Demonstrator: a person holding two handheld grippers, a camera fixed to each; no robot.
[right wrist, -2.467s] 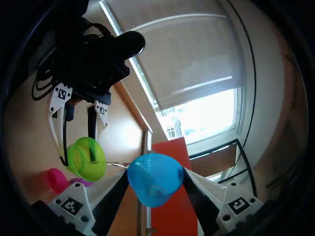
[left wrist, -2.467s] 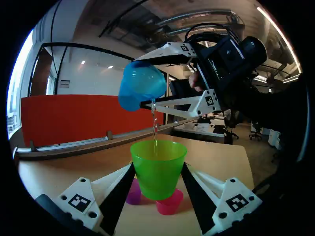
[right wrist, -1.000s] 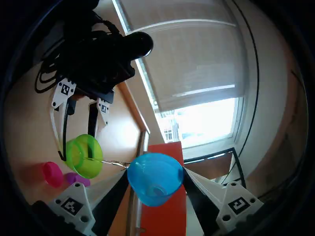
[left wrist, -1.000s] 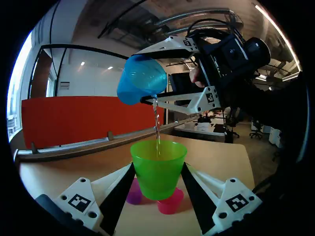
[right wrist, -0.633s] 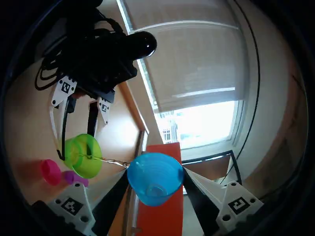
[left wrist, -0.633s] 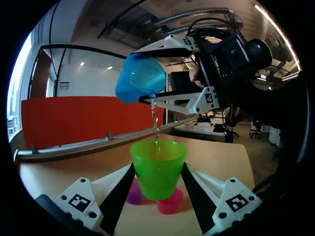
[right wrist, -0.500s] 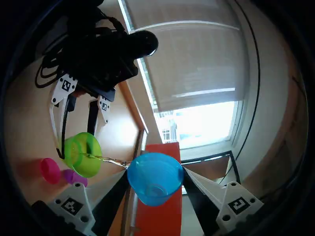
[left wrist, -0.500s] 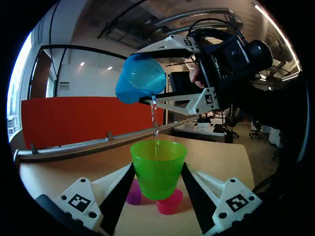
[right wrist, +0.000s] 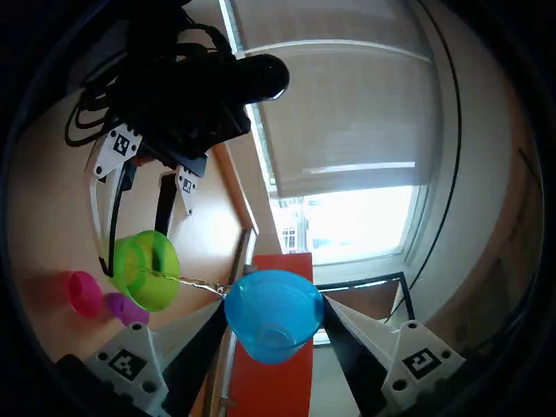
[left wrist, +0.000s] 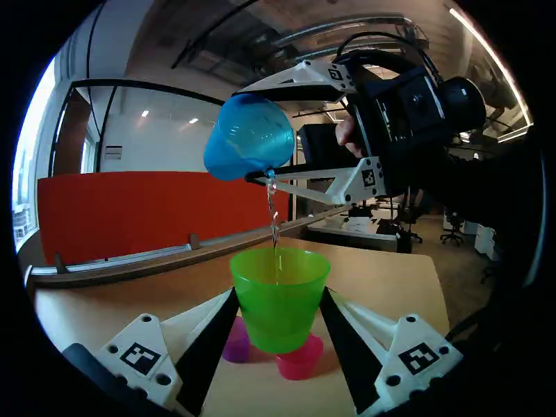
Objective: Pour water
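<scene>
Tilted slightly further than before: blue cup (left wrist: pixel 248 137), water (left wrist: pixel 273 222) trickling into green cup (left wrist: pixel 279 309).
Right claw (right wrist: pixel 274 307) clamped on blue cup, left claw (left wrist: pixel 279 295) clamped on green cup.

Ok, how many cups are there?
4: blue plastic cup in the right gripper, green plastic cup in the left gripper, small pink cup and small purple cup on the table. More may be hidden.

Sharp focus; window (right wrist: pixel 351 229) glare blown out; strong fisheye edge distortion.
</scene>
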